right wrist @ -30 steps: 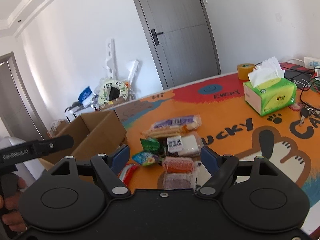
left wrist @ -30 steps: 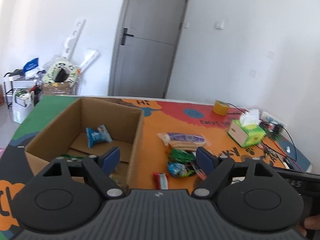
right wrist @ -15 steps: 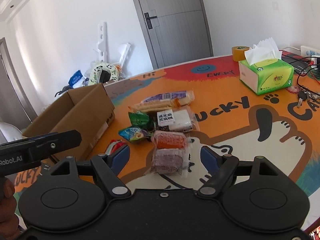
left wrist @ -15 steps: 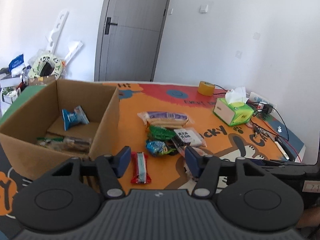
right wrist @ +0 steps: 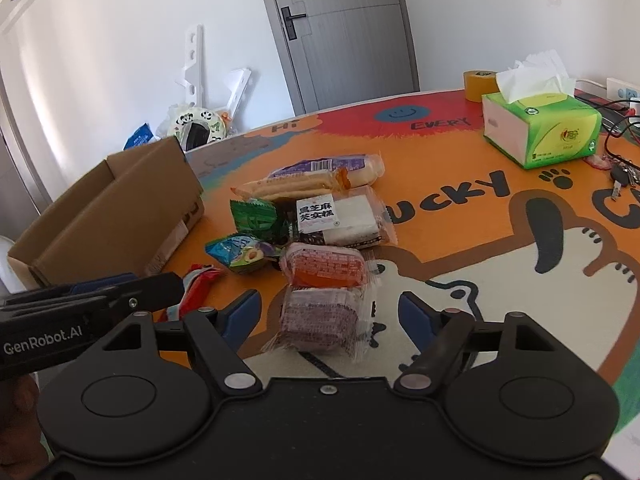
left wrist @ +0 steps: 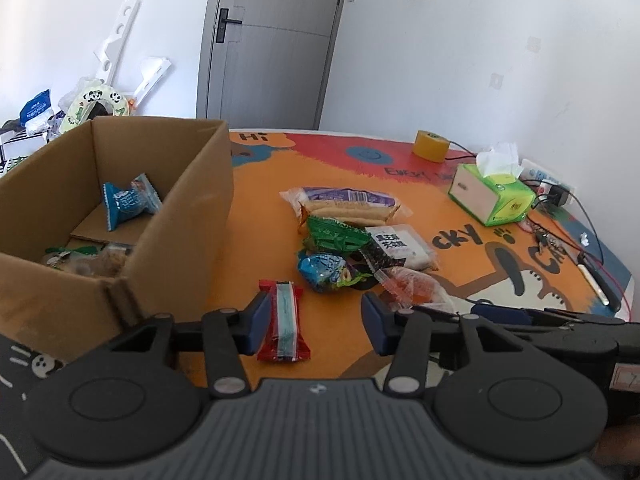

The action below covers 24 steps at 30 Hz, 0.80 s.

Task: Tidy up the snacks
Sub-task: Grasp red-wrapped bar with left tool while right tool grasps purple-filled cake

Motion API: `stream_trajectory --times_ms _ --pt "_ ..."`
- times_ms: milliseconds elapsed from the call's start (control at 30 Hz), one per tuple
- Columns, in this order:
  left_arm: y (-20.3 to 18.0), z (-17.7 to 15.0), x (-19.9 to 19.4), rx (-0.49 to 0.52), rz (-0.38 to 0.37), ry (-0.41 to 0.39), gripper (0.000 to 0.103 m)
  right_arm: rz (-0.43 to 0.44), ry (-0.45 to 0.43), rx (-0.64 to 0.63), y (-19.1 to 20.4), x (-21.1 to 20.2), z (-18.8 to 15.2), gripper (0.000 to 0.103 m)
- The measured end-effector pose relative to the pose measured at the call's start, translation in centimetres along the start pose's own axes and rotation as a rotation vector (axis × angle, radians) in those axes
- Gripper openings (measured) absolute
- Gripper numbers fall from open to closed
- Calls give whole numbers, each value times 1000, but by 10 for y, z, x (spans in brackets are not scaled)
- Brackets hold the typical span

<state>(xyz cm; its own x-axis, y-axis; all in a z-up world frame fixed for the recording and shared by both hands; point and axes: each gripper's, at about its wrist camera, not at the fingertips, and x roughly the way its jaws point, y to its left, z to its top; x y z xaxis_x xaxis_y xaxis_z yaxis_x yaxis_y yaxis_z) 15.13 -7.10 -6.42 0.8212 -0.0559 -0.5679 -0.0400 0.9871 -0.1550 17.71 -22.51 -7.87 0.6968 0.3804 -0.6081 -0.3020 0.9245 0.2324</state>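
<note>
My left gripper [left wrist: 316, 322] hangs low over the mat, its jaws closing around a red packet with a blue stripe [left wrist: 284, 320]; the pads do not press it. My right gripper [right wrist: 328, 316] is closing too, with a purple wrapped snack [right wrist: 320, 316] between its fingers, untouched. An orange pack [right wrist: 324, 268], a white-and-black cake pack [right wrist: 336, 216], a green packet [right wrist: 256, 216], a blue-green packet [right wrist: 240, 254] and long biscuit packs [left wrist: 344, 204] lie in a pile behind. The cardboard box [left wrist: 184, 220] at left holds a blue packet [left wrist: 128, 200] and other packets.
A green tissue box [right wrist: 540, 128] and a yellow tape roll [right wrist: 480, 84] stand at the table's far right. Keys [right wrist: 620, 180] and cables lie near the right edge. The left gripper's body [right wrist: 92, 304] crosses the right view's lower left, hiding part of the red packet.
Both grippers have sunk toward the table and closed in on the snacks. The left jaws have narrowed a lot and swung from the box to the red packet.
</note>
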Motion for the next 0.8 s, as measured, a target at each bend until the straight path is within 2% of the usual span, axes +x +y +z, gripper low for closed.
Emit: stream_trajectory --times_ms 267,500,633,700,767,800 --pt "1 -6 18 -27 63 -4 49 -8 20 -47 1 7 -5 55" --pt "8 -12 33 -50 98 28 48 -42 12 -21 -12 -5 -10 54" --pt "6 -15 35 -27 114 23 35 -58 9 -26 -11 -7 -11 53" --pt "7 -15 34 -25 118 25 20 -55 4 -18 -11 -8 -12 46" --pt "9 -15 32 -40 91 34 19 -50 2 -1 -12 -10 -12 39" --pt "9 -15 30 -43 81 36 18 -50 1 2 -12 -11 -12 39"
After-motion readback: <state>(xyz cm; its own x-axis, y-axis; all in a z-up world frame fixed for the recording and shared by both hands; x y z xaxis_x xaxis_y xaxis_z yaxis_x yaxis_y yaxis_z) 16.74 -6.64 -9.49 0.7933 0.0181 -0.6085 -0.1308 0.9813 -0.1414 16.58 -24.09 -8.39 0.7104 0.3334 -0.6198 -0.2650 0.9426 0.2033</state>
